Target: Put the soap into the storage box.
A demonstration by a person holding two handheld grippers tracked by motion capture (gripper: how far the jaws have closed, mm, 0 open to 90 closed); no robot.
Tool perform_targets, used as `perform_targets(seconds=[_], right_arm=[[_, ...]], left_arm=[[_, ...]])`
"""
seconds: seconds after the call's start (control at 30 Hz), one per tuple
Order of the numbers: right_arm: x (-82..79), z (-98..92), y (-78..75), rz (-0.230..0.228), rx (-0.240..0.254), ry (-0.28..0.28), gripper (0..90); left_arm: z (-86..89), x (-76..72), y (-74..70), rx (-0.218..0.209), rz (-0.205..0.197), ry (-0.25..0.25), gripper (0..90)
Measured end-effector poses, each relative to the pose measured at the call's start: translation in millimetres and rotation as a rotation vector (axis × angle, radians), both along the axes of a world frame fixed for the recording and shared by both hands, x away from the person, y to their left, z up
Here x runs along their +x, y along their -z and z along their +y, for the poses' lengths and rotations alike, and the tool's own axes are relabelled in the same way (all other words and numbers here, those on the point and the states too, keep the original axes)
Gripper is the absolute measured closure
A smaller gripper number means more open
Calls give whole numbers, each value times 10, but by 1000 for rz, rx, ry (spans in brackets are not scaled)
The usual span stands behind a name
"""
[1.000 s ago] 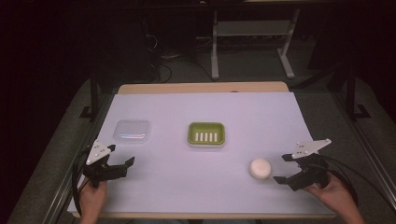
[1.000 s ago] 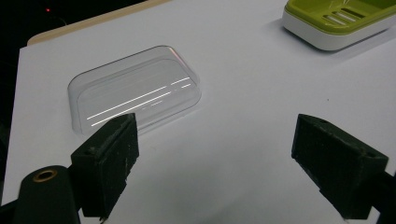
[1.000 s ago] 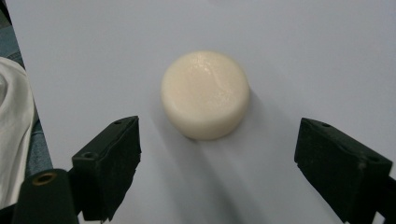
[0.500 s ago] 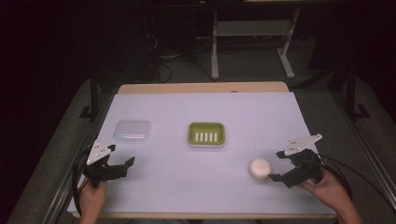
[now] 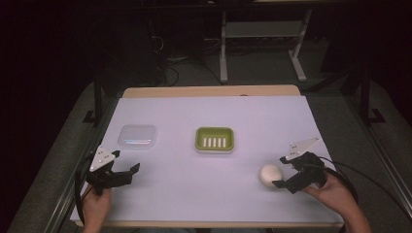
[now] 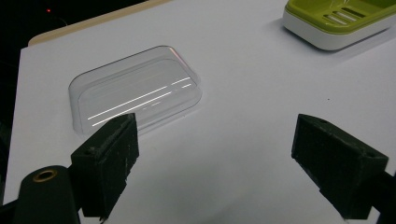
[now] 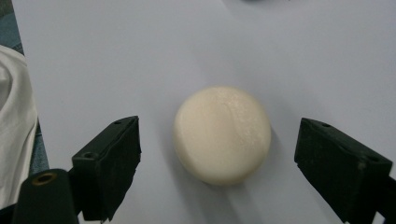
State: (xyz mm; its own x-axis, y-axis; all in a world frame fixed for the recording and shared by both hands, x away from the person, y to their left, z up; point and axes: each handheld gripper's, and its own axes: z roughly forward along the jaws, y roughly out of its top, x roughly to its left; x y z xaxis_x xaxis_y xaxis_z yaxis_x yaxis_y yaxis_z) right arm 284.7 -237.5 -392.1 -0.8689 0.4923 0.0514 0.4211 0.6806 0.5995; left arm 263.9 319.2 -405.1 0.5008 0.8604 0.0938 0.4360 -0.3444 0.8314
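Note:
A round cream soap [image 5: 270,174] lies on the white table cover at the near right. My right gripper [image 5: 279,172] is open just right of it, one jaw on either side of the soap's right part, not touching. In the right gripper view the soap [image 7: 222,134] sits in the wide gap of the right gripper [image 7: 217,140]. A green soap dish [image 5: 214,140] rests at the table's middle. A clear plastic lid [image 5: 138,135] lies to its left. My left gripper [image 5: 130,174] is open near the front left, empty, with the lid [image 6: 135,88] just beyond it.
The white cover [image 5: 194,184] spans the table, with a wooden edge [image 5: 209,91] at the back. A white sleeve [image 7: 14,126] shows at the left of the right gripper view. The dish [image 6: 341,18] is at the top right of the left gripper view.
My right gripper has moved left toward the soap, and its jaws now flank it. The left gripper, dish and lid have not moved.

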Motion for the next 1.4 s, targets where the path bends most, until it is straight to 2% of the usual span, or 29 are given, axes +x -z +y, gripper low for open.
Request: perform_targets(seconds=[0.2, 0.33, 0.43, 0.53, 0.67, 0.7, 0.83, 0.9, 1.0, 1.23, 1.4], right_arm=[[86, 129, 71, 15, -56, -32, 138], [126, 191, 118, 22, -76, -50, 138], [166, 226, 159, 32, -99, -51, 138], [215, 263, 211, 66, -132, -40, 139], [239, 281, 240, 77, -155, -44, 143], [248, 295, 264, 82, -174, -45, 145], [256, 317, 292, 89, -198, -55, 172], [257, 341, 308, 89, -217, -69, 212], [262, 346, 315, 84, -225, -71, 240], [269, 355, 293, 90, -233, -75, 243], [323, 340, 245, 100, -195, -63, 243]], left_arm=[[-5, 2, 4, -2, -2, 0, 145], [-6, 5, 5, -1, 1, -2, 145], [-5, 6, 6, -4, -1, -3, 145], [1, 8, 6, -3, -1, -1, 145], [1, 12, 11, -7, -1, -2, 145], [1, 13, 12, -8, -1, -2, 145], [-1, 12, 11, -6, 2, -2, 145], [-1, 16, 16, -6, -1, -1, 145], [-1, 15, 15, -5, 6, -4, 145], [4, 22, 22, -16, 0, -8, 145], [-2, 20, 20, -16, 2, -5, 145]])
